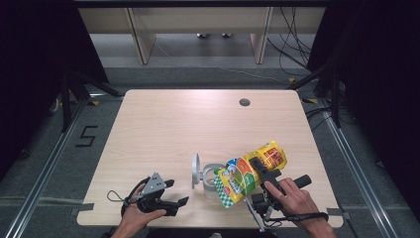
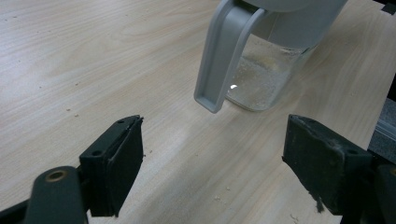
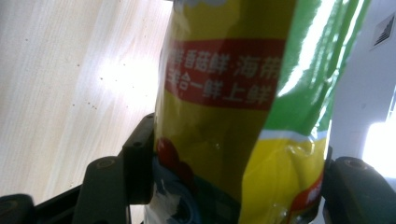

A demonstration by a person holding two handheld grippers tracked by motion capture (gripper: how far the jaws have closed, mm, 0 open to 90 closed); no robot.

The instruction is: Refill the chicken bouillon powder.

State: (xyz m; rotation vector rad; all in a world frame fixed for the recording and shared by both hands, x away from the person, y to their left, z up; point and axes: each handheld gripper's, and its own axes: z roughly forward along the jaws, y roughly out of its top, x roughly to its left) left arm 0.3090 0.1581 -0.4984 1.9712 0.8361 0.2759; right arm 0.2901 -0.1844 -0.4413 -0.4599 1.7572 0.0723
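A dark room with grey carpet and black drapes surrounds your pale wooden surface [image 1: 163,129], which has a small round cable hole [image 1: 244,102] near its far edge. Beyond it stand light wooden furniture legs and loose black cables on the floor.

The largest thing in play is the yellow and green crinkly plastic snack bag [image 1: 250,173] with a red label. It is raised and tilted at the near right part of the surface, with its lower end over the mouth of the clear jug. Your right tongs [image 1: 262,171] clamp it across the middle; in the right gripper view the bag [image 3: 233,116] fills the gap between the two black jaws, pressed on both sides.

Just left of the bag sits the clear plastic jug with a grey handle [image 1: 210,177], its round grey lid [image 1: 195,170] flipped up on edge. In the left gripper view the jug [image 2: 261,70] stands upright, with a few pale crumbs at its bottom.

Your left tongs [image 1: 171,193] rest at the near left, spread wide and holding nothing, pointing toward the jug and well apart from it.
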